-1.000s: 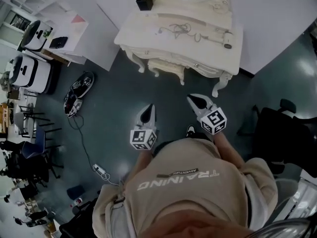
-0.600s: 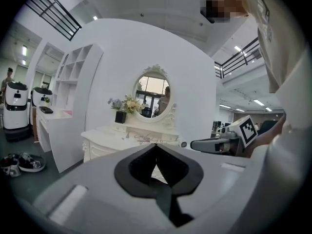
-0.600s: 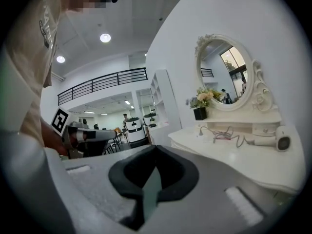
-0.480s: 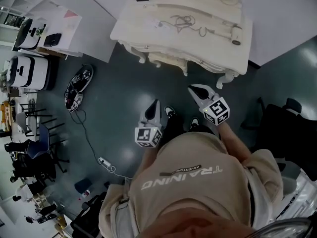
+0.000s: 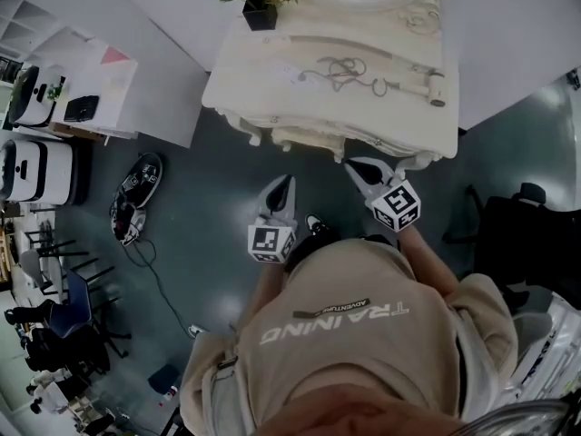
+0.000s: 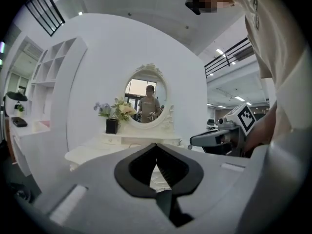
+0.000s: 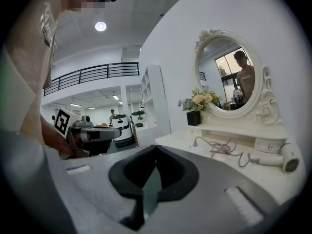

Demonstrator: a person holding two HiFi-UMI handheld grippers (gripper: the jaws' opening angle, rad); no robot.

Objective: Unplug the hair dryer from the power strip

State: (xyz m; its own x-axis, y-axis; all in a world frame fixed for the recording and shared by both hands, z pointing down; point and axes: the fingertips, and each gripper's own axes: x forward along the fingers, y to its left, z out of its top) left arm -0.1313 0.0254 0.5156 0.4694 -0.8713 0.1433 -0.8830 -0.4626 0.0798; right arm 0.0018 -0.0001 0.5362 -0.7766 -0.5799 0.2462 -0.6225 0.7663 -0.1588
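the left gripper point(image 5: 284, 187) and right gripper point(image 5: 359, 168) hung just short of the table point(image 5: 259, 94), jaws together, nothing in them. the hair dryer point(image 5: 427, 85) lay upper right, its cord point(image 5: 345, 66) coiled beside it. the smart play looked to be: open up, grip the plug point(image 7: 197, 142) body, pull straight.

Hair dryer point(image 5: 425, 82), cable point(image 5: 340, 66) on dressing table point(image 5: 272, 98)

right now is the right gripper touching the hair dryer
Apart. Head view: right gripper at the front of the table, hair dryer far back on it.
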